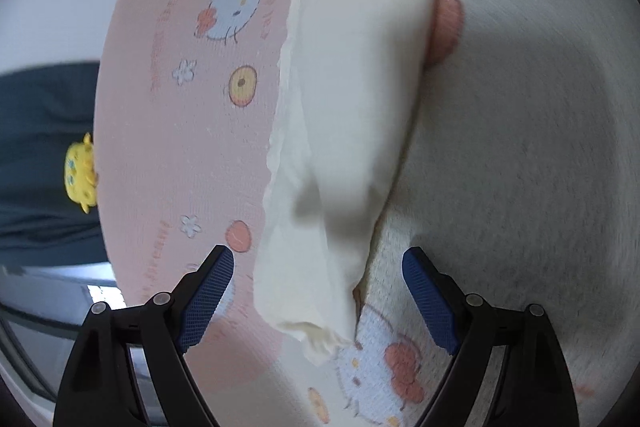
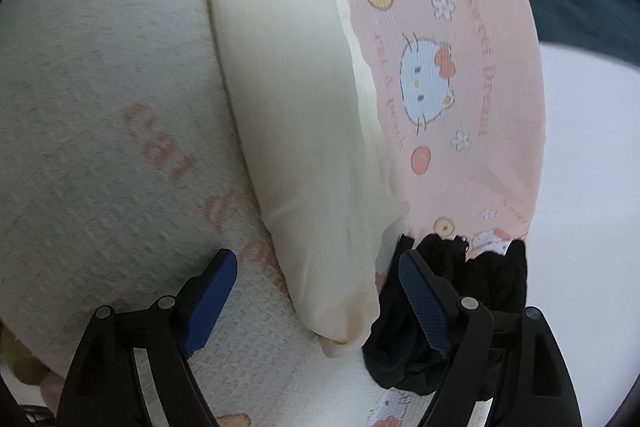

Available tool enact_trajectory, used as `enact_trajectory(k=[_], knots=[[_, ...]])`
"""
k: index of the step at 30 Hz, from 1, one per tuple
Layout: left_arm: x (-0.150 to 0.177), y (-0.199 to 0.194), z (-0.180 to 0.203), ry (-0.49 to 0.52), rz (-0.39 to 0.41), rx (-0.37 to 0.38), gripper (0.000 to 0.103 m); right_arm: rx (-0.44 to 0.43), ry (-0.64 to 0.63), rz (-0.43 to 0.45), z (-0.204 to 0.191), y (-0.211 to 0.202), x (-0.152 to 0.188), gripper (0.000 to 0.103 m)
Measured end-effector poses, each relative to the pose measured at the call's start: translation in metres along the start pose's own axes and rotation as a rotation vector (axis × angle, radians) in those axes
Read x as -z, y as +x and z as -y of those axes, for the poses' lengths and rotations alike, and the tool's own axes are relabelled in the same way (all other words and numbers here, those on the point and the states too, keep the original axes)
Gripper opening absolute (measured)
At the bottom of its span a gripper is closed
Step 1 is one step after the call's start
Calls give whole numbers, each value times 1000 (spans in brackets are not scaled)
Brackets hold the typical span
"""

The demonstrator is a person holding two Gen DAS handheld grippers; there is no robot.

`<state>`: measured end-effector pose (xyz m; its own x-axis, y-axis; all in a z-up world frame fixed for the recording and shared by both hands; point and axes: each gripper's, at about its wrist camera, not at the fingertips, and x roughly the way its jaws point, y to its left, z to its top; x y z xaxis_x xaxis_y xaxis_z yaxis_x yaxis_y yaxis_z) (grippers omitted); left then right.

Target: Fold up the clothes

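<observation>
In the left wrist view, a person's dark shirt (image 1: pixel 44 155) with a yellow figure (image 1: pixel 81 173) is showing at the far left edge, and beside it the pink side of a cat-print blanket (image 1: pixel 180 115) is spreading across the middle. The left gripper (image 1: pixel 318 301) is standing wide open, holding nothing, its blue pads (image 1: pixel 206 301) lying either side of the cream garment (image 1: pixel 352 99), which is running as a long folded strip from the top of the frame down to a crumpled end between the fingers (whether that end is touching either pad is hard to tell). Right of the strip, the blanket's pale fuzzy side is filling the view. In the right wrist view the fuzzy side is lying at the left, and the right gripper (image 2: pixel 318 303) is likewise gaping with nothing clamped, the garment's (image 2: pixel 288 99) rounded end resting between its fingers, nearer the right one. Just right of that end a black cloth (image 2: pixel 472 311) is bunching around the right finger, over the blanket's (image 2: pixel 460 115) pink edge.
</observation>
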<state>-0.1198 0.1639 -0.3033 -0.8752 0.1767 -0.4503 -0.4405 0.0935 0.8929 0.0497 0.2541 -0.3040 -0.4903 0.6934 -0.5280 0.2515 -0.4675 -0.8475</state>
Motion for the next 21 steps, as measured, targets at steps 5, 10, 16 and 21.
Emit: enact_trajectory(k=[5,10,16,21], knots=[[-20,15,-3,-66,-18,20,86,10,30,-15,5,12,-12,84],[-44,23,-3,-77,-13,1,86,27,39,-13,10,25,-26,91],[-52,20,5,-58,-28,-59,86,41,59,-21,16,40,-40,96],[-50,11,11,-128,-37,-151,84,12,87,-22,19,45,-40,89]])
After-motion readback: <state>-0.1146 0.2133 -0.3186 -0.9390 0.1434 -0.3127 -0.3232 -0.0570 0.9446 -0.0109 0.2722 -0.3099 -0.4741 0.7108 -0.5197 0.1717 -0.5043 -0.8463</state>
